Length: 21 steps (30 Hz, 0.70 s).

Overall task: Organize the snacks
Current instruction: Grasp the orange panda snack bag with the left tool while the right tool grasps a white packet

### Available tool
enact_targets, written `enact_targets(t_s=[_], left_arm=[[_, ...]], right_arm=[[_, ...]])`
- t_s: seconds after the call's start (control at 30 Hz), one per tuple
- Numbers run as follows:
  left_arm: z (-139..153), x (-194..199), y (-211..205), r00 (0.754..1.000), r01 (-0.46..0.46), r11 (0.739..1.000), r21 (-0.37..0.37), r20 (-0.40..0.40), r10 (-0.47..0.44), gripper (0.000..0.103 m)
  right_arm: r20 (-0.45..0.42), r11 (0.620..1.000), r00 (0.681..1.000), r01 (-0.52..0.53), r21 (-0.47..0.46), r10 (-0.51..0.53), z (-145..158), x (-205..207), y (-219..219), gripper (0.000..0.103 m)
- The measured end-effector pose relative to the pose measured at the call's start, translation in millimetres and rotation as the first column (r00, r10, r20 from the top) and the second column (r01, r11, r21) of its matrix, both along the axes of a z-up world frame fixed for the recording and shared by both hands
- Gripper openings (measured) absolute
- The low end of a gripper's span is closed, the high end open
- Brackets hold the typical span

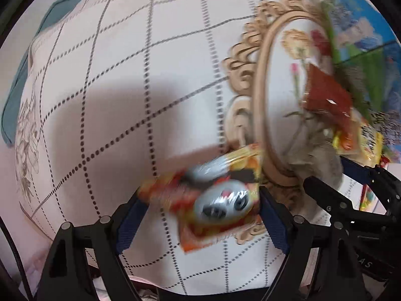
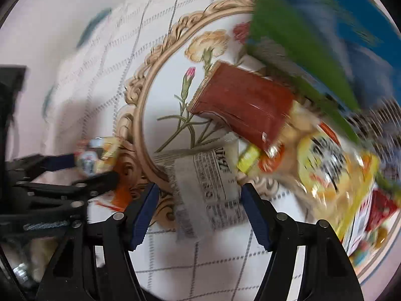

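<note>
I clamp my left gripper (image 1: 200, 208) on an orange snack packet (image 1: 213, 200) and my right gripper (image 2: 200, 208) on a grey sachet (image 2: 208, 195), both bound for the floral tray (image 2: 140, 115).

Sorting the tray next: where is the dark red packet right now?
The dark red packet lies on the floral tray, right of the painted flowers, its far end tucked under the green-and-blue bag, just beyond the grey printed packet.
</note>
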<state>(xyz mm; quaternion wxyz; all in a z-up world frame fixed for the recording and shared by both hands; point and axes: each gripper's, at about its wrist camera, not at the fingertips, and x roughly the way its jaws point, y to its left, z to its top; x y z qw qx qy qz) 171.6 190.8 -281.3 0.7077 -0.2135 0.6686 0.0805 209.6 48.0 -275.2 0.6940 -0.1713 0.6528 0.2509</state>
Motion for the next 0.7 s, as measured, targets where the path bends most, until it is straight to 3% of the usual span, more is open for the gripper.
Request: enact_targets(t_s=[0.17,0.33,0.43,0.5,0.7], left_arm=[[-9,-8,4,1.000,-0.014,0.999,-0.051,-0.016,0.013,0.084],[-20,18,-11,0.999,-0.042,0.996,-0.076,-0.003,0.042,0.084],[-22,24,-23,0.999,0.007,0.997,-0.078,0.036,-0.004,0.084],[-20,30,-41,0.997,0.060,0.997,-0.056,0.049,-0.058,0.074],[-21,34,-80,0.982,0.186,0.982,0.008,0.039,-0.186,0.072]], right_arm=[[-0.031,0.999,0.999,0.018,-0.050,-0.019,-16,4,-4,0.062],[-0.099,0.979,0.974,0.201,-0.038,-0.204,-20,-4,-50,0.060],[-0.163,0.949,0.935,0.316,-0.009,-0.314,-20,-13,-83,0.060],[-0.187,0.931,0.915,0.364,-0.003,-0.358,-20,-18,-98,0.060],[-0.185,0.906,0.891,0.424,0.007,-0.415,-27,-15,-114,0.060]])
